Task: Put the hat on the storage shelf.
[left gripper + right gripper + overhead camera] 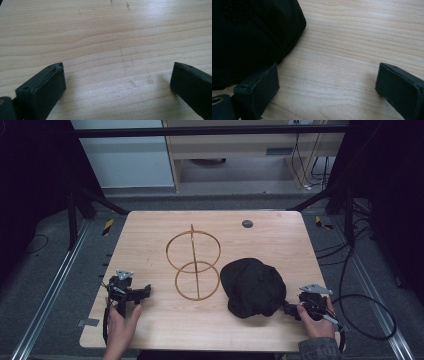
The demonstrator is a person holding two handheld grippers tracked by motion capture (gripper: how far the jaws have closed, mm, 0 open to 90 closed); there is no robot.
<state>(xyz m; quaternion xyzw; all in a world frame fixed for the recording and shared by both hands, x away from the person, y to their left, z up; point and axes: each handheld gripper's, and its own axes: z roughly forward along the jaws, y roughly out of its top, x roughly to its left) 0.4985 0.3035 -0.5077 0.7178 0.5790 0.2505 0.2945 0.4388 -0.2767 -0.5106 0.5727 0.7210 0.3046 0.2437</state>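
Grippers sit low at the near edge of the table (150, 227), one at each corner, both aimed inward. Over on the left, the left gripper (145, 291) rests on the wood with a hand (121, 322) behind it, and its own view shows the jaws spread wide with bare wood grain between them, nothing pinched. On the right, the right gripper (288, 308) points at the cap (252, 287), a black cap lying on the table just right of centre, near the front. The right gripper view shows those jaws spread wide too: the cap (249, 37) bulks up at upper left, its edge right at the tip of the left-hand jaw, but bare wood lies between the two jaws and nothing is clamped. Whether that jaw tip actually touches the fabric, I can't tell. Just left of the cap stands the wire stand (193, 265), two rings on an upright rod, its lower ring close beside the cap. Farther back, a small dark disc (247, 224) sits in the tabletop.
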